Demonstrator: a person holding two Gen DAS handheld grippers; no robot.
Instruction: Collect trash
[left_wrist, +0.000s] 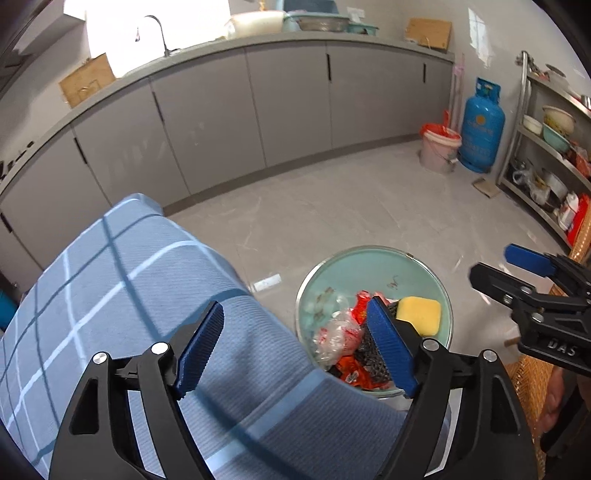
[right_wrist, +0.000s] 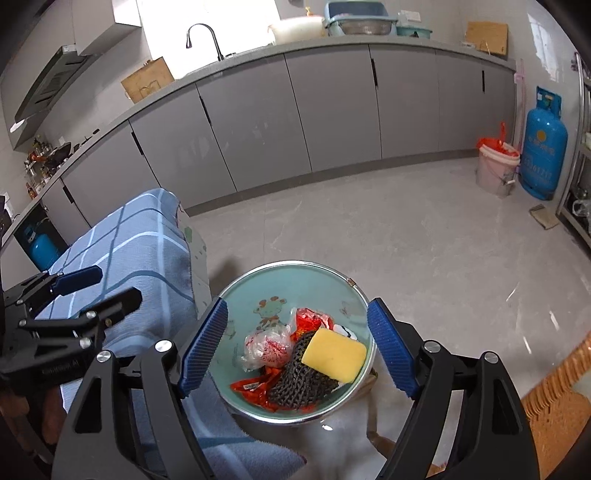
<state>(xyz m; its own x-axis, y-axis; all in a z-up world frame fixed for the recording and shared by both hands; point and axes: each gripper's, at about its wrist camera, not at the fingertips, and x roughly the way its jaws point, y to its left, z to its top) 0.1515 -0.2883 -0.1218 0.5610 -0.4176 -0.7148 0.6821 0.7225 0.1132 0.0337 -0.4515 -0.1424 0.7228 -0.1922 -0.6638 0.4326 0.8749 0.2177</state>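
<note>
A round teal basin (right_wrist: 258, 291) with a metal rim sits low beside the table; it also shows in the left wrist view (left_wrist: 369, 266). It holds a yellow sponge (right_wrist: 334, 354), a dark mesh scrubber (right_wrist: 299, 384), red wrappers (right_wrist: 258, 389) and a crumpled clear plastic bag (right_wrist: 266, 349). My right gripper (right_wrist: 297, 349) is open and empty, above the basin. My left gripper (left_wrist: 295, 345) is open and empty, over the edge of the blue checked tablecloth (left_wrist: 129, 295), left of the basin. The right gripper shows in the left wrist view (left_wrist: 517, 269).
Grey kitchen cabinets (right_wrist: 332, 110) with a sink tap (right_wrist: 207, 37) line the far wall. A pink bucket (right_wrist: 495, 166) and a blue gas cylinder (right_wrist: 543, 147) stand at the far right. A metal shelf rack (left_wrist: 546, 155) holds dishes. A woven mat (right_wrist: 554, 398) lies at the lower right.
</note>
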